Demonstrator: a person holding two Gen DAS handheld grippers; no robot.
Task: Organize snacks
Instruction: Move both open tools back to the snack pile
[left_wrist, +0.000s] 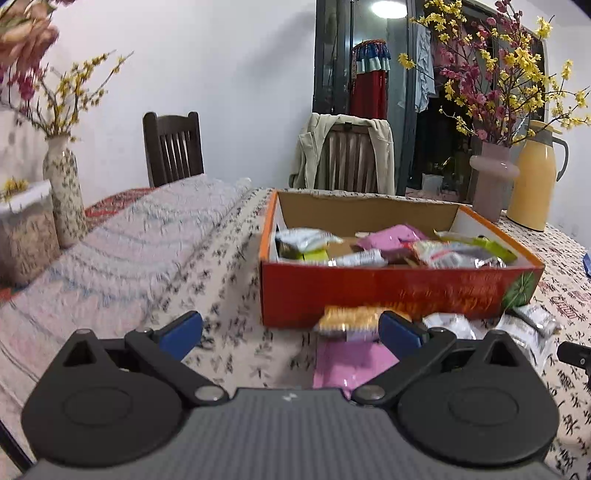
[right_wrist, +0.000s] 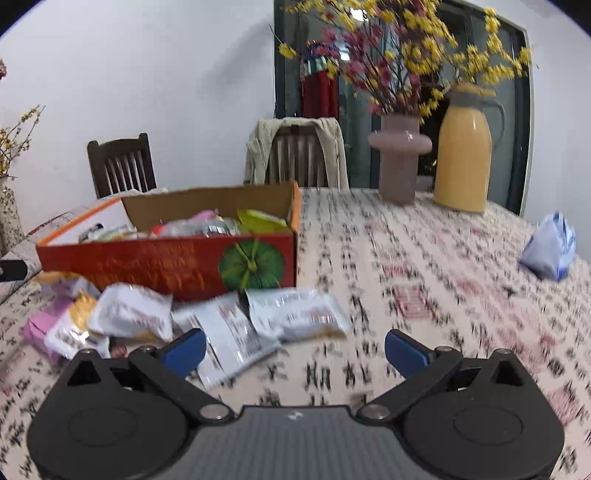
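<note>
An orange-red cardboard box (left_wrist: 388, 293) sits on the table and holds several snack packets (left_wrist: 399, 245). It also shows in the right wrist view (right_wrist: 155, 264). In front of it lie loose packets: a yellow one (left_wrist: 351, 319), a pink one (left_wrist: 345, 360) and white ones (right_wrist: 295, 314). My left gripper (left_wrist: 290, 334) is open and empty, just left of the yellow and pink packets. My right gripper (right_wrist: 295, 350) is open and empty, above the tablecloth to the right of the white packets.
A pink vase (right_wrist: 400, 162) with flowers and a yellow thermos (right_wrist: 463, 155) stand at the table's far side. A blue-white bag (right_wrist: 550, 247) lies at the right. A patterned vase (left_wrist: 64, 192) and a box (left_wrist: 24, 229) stand at the left. Chairs (left_wrist: 171, 147) stand behind.
</note>
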